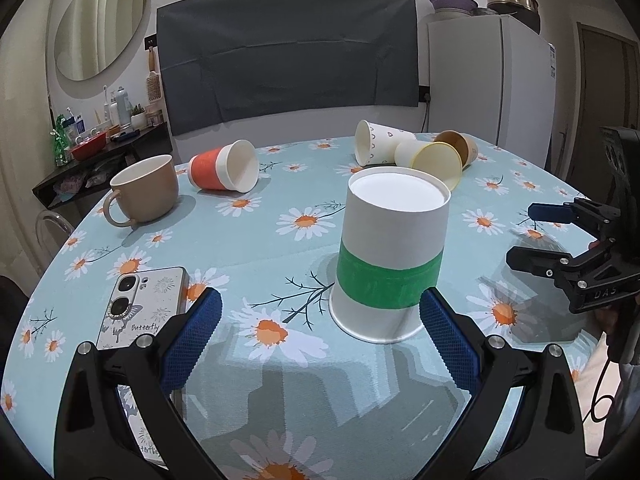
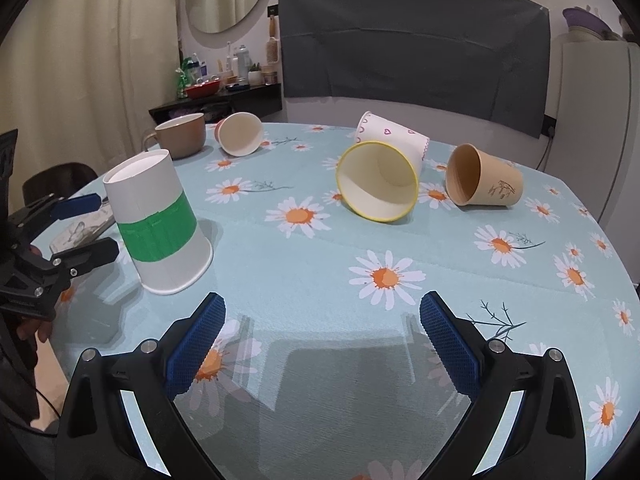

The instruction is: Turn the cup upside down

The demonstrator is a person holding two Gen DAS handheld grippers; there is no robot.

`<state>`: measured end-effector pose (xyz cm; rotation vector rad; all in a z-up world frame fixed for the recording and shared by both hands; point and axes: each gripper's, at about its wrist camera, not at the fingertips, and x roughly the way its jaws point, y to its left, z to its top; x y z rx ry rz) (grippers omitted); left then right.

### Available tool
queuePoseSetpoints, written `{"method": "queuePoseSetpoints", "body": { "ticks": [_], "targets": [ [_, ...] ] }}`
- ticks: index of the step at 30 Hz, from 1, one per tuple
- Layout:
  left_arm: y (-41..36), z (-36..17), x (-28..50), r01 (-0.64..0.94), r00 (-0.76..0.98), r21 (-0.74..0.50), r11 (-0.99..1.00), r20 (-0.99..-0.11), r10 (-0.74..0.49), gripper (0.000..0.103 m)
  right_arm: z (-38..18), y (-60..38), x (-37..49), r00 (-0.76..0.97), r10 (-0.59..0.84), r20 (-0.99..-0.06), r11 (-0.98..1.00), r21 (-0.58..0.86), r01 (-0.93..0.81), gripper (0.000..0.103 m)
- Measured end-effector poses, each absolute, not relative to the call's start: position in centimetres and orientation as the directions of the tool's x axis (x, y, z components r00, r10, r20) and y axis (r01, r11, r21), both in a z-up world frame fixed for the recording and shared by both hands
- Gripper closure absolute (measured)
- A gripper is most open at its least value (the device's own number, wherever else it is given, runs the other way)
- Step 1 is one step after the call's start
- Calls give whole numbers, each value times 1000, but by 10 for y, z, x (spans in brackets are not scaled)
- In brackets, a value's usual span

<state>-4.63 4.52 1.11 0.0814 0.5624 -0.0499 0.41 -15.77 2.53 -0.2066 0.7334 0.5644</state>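
A white paper cup with a green band (image 1: pixel 390 256) stands upside down, rim on the tablecloth, just beyond my left gripper (image 1: pixel 320 312). The left gripper is open and empty; the cup sits a little right of its centre, close to the right finger (image 1: pixel 448 336). The same cup (image 2: pixel 158 220) shows at the left of the right wrist view. My right gripper (image 2: pixel 322 316) is open and empty over bare cloth; it also shows from the side in the left wrist view (image 1: pixel 536 236). The left gripper (image 2: pixel 90 226) shows at the left edge of the right wrist view.
Lying on their sides: an orange-banded cup (image 1: pixel 224 168), a heart-print cup (image 2: pixel 394 136), a yellow-rimmed cup (image 2: pixel 378 182), a brown cup (image 2: pixel 482 180). A tan mug (image 1: pixel 146 188) stands upright. A phone (image 1: pixel 148 300) lies near the left finger. The round table's edge (image 2: pixel 624 256) curves at right.
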Motion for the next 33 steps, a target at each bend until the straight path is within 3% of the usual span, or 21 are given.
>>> {"method": "queuePoseSetpoints", "body": {
  "ticks": [33],
  "targets": [
    [50, 12, -45, 80, 838, 24, 997, -542, -54, 6, 24, -161, 7, 590, 433, -681, 832, 50, -552, 9]
  ]
}}
